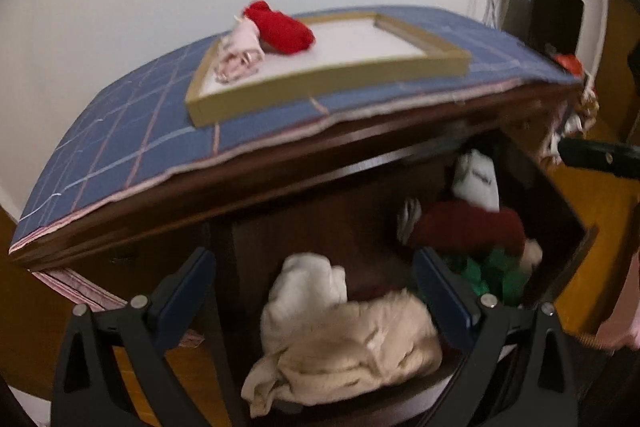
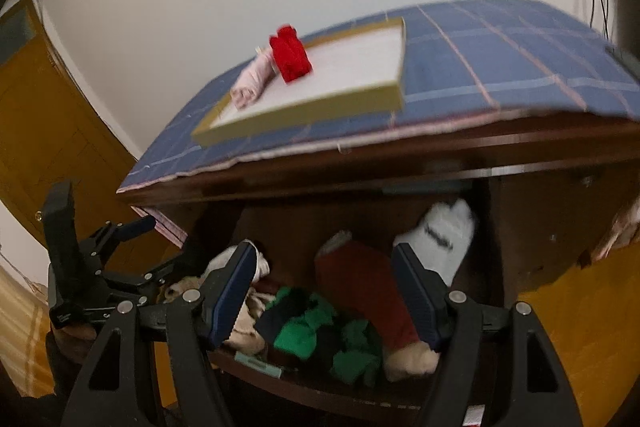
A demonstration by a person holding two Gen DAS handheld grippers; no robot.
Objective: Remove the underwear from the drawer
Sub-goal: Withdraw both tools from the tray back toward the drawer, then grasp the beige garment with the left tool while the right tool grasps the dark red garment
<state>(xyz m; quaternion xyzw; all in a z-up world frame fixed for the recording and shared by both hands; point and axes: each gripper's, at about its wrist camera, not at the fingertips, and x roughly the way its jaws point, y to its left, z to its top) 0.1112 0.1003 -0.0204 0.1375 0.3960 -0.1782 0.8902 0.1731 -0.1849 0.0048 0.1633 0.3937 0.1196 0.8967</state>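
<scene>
We are holding the left gripper (image 1: 314,293) with its blue-padded jaws standing wide apart and nothing clamped between them. Directly ahead of and below it, framed between the jaws, is lying the crumpled cream-coloured cotton garment (image 1: 340,339), which we are taking to be the underwear; it is sitting at the left front of the open dark-wood drawer (image 1: 560,211). Its long axis is running roughly across the jaw gap, slightly tilted, so the pads would be closing along the bundle's length, not across its narrow side.

We are holding the right gripper (image 2: 324,287) likewise spread, empty, over the drawer's middle. Between and beyond its jaws are lying a crumpled green cloth (image 2: 304,335), a dark red folded garment (image 2: 360,287) and, further back, a white sock with dark lettering (image 2: 444,239). The cream garment is lying off to the left of this gripper, partly hidden behind its left finger.

We are judging the left gripper the nearer and better aligned. Above the drawer, on the blue checked cloth (image 1: 120,131) covering the chest top, a shallow tan-rimmed tray (image 1: 320,87) is holding a rolled red garment (image 1: 282,27) and a rolled pale pink one (image 1: 240,55).
</scene>
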